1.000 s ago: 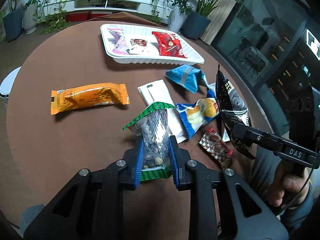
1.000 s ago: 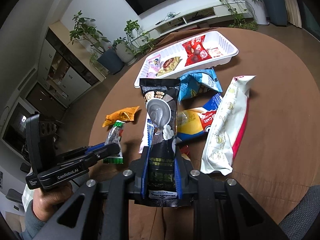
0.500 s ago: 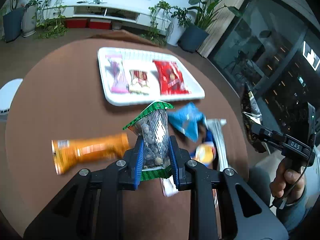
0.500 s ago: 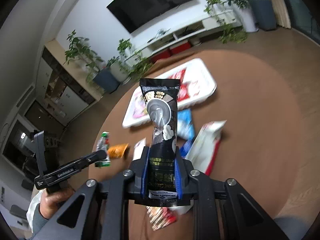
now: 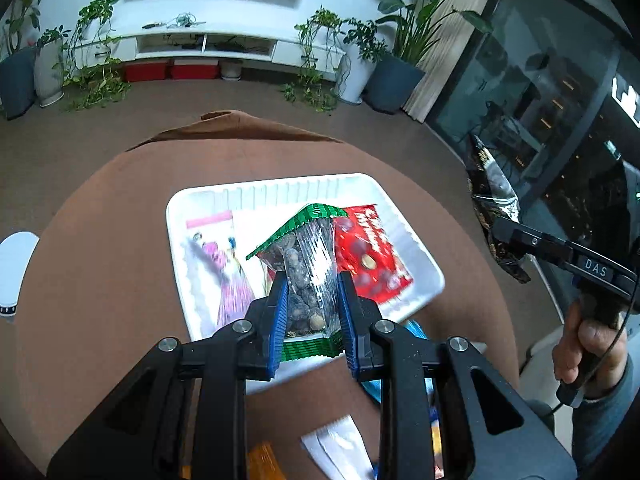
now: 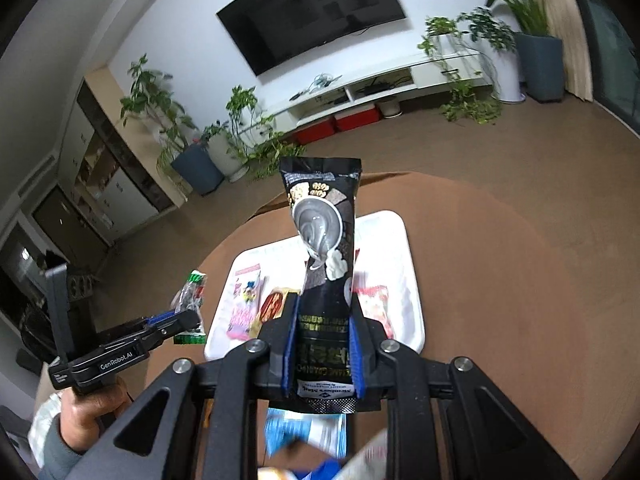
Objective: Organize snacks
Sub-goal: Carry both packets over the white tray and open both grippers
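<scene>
Left gripper [image 5: 312, 320]: fingers pinching the green-edged nut packet [image 5: 308, 264] by its lower end; the packet's long axis runs straight out from the fingers, free end pointing away.

Right gripper [image 6: 322, 354]: fingers pinching the black sachet [image 6: 324, 248] near its bottom seam, long axis likewise in line with the fingers, top standing well clear.

White tray [image 5: 400, 216] lies ahead of and below both sets of fingers on the brown counter [image 5: 100, 280]. From the left fingers, the packet's free end overlaps the gap between the pink packet [image 5: 216, 264] and the red packet [image 5: 368, 252]. From the right fingers, the bare tray area lies ahead and to the right of the sachet.

Judgement: the left hand looks nearer a drop. Each pack probably has to be tipped forward so it lands lengthwise beside its neighbours, not across them.

Loose packs remain on the counter beneath the fingers, blurred.
</scene>
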`<move>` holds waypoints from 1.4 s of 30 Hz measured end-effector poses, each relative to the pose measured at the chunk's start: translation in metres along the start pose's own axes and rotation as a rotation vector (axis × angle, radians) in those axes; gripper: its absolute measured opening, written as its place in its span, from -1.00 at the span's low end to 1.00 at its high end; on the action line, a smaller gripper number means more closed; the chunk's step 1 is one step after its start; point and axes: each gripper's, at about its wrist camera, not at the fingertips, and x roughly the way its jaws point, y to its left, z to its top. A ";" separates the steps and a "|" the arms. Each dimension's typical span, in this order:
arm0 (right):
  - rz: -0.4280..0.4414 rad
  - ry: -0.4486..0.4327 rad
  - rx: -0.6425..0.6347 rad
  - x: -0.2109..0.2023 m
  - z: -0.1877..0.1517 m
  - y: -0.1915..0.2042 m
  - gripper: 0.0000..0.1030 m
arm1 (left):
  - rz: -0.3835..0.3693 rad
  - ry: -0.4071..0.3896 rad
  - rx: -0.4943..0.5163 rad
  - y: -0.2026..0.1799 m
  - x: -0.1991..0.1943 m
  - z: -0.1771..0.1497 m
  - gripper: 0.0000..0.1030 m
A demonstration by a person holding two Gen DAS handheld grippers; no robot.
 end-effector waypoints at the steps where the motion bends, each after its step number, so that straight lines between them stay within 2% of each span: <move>1: -0.005 0.013 -0.007 0.010 0.004 0.000 -0.54 | 0.003 0.009 0.001 0.002 0.008 0.005 -0.57; 9: -0.078 0.126 -0.020 0.078 0.008 -0.015 -0.54 | 0.036 0.069 0.020 0.008 0.065 0.015 -0.57; 22: -0.170 0.195 -0.025 0.114 -0.001 -0.034 -0.54 | 0.075 0.122 0.042 -0.002 0.126 0.014 -0.57; 37: -0.178 0.210 -0.029 0.105 -0.017 -0.024 -0.50 | 0.089 0.112 0.061 -0.008 0.121 0.003 -0.53; 42: -0.175 0.212 -0.018 0.106 -0.018 -0.026 -0.44 | 0.093 0.108 0.062 -0.008 0.123 0.005 -0.40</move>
